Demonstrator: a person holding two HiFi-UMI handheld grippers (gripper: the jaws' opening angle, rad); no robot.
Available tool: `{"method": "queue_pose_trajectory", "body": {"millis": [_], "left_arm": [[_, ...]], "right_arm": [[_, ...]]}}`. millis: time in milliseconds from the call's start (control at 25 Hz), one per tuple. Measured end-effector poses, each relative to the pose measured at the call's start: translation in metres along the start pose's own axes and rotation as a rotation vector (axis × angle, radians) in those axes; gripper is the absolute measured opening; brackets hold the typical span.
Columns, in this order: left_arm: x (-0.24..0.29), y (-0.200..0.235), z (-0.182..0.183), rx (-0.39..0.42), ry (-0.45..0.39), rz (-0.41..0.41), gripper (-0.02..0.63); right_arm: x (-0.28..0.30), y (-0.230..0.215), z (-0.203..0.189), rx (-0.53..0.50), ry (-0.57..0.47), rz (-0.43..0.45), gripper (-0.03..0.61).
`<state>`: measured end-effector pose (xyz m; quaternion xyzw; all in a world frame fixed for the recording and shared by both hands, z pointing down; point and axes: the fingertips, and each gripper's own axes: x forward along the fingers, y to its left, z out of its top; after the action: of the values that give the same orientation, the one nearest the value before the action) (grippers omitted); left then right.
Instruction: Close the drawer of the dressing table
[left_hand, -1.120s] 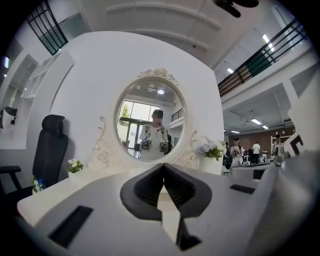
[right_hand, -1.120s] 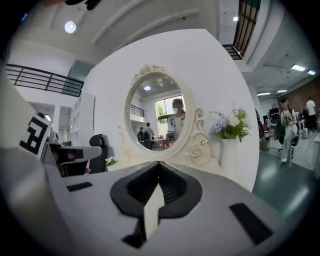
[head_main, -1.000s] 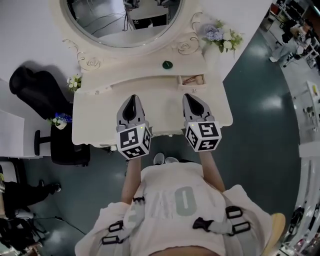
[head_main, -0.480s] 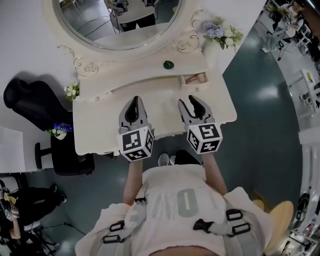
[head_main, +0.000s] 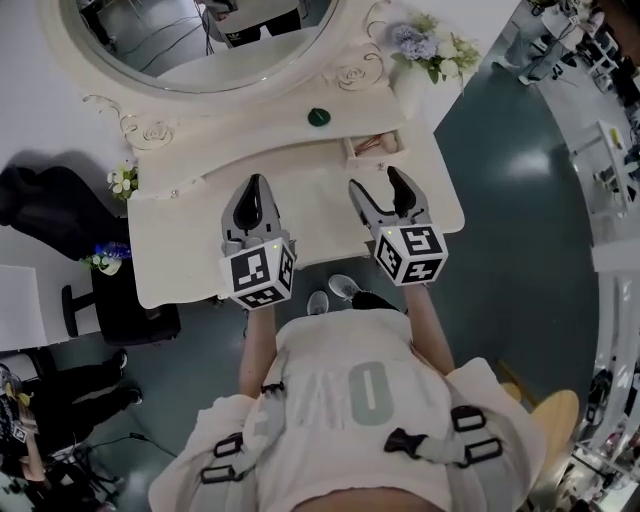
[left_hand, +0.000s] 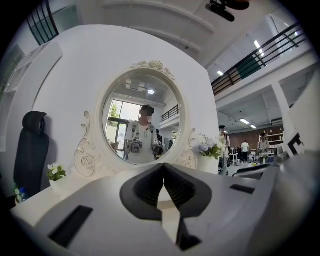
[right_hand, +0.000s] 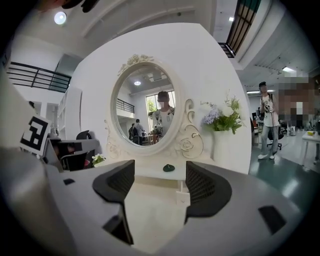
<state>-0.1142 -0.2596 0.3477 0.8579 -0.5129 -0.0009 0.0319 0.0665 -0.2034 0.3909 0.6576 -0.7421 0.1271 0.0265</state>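
1. Jaws of the right gripper (right_hand: 160, 176) stand wide apart, having just been opening, with nothing between them.
2. Left gripper (left_hand: 163, 169) is pinched together, empty.
3. Both hover over the dressing table (head_main: 310, 205) top.
4. Ahead of the right gripper, the small drawer (head_main: 376, 147) stands pulled out, near a green object (head_main: 319, 117).

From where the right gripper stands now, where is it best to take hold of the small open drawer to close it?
Probably take the drawer by its front panel, from the person's side, pushing toward the mirror: it juts out from the upper shelf, front facing the right gripper, whose jaws have just been opening with nothing between them.
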Motion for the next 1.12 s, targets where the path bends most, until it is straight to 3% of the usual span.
{"method": "queue_pose_trajectory", "body": {"millis": [240,440,1120], "left_arm": [[0.016,-0.013,0.0,0.006,0.001,0.006,0.018],[0.024,-0.018,-0.001,0.015,0.008,0.017,0.018],[0.035,-0.008,-0.008,0.043,0.035,0.076,0.018]], "right_arm": [[0.011,-0.034,-0.009,-0.024,0.047,-0.035,0.307],[0.021,-0.06,-0.024,-0.063,0.092,-0.084,0.256],[0.063,-0.109,-0.106,-0.104,0.322,-0.119,0.245]]}}
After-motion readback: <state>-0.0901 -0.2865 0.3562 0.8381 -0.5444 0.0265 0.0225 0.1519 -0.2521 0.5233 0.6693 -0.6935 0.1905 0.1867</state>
